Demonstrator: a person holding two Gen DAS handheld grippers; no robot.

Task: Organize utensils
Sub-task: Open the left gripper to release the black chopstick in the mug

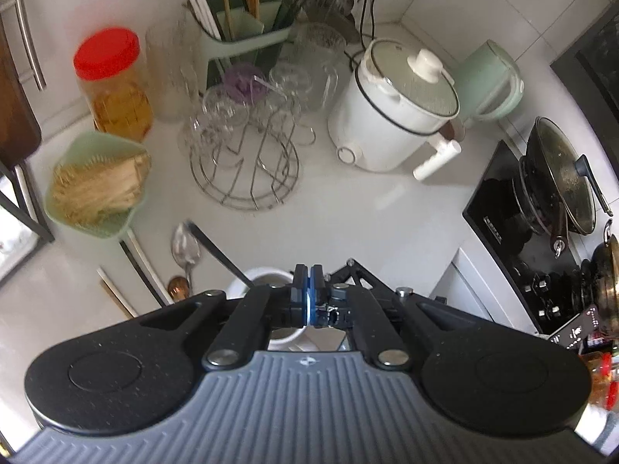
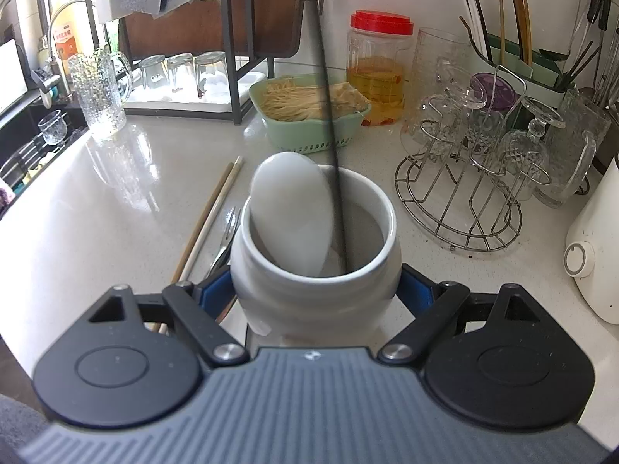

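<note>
My right gripper [image 2: 315, 294] is shut on a white ceramic jar [image 2: 313, 290] that stands on the white counter. In the jar are a white rice paddle [image 2: 290, 212] and a thin black chopstick [image 2: 332, 147] that rises out of the top of the view. My left gripper [image 1: 308, 290] hangs above the jar [image 1: 267, 276], its jaws pressed on a thin sliver; what it holds I cannot make out. A black chopstick [image 1: 216, 247] leans in the jar. Spoons [image 1: 185, 251], a fork [image 2: 228, 236] and loose chopsticks [image 2: 209, 220] lie on the counter left of the jar.
A green basket of noodles [image 2: 309, 116], a red-lidded jar [image 2: 377, 69], a wire rack of glasses [image 2: 476, 162], a green utensil caddy [image 2: 534, 73] and a white cooker [image 1: 398, 112] stand behind. A stove with pans [image 1: 549, 201] is at right, a sink [image 2: 31, 131] at left.
</note>
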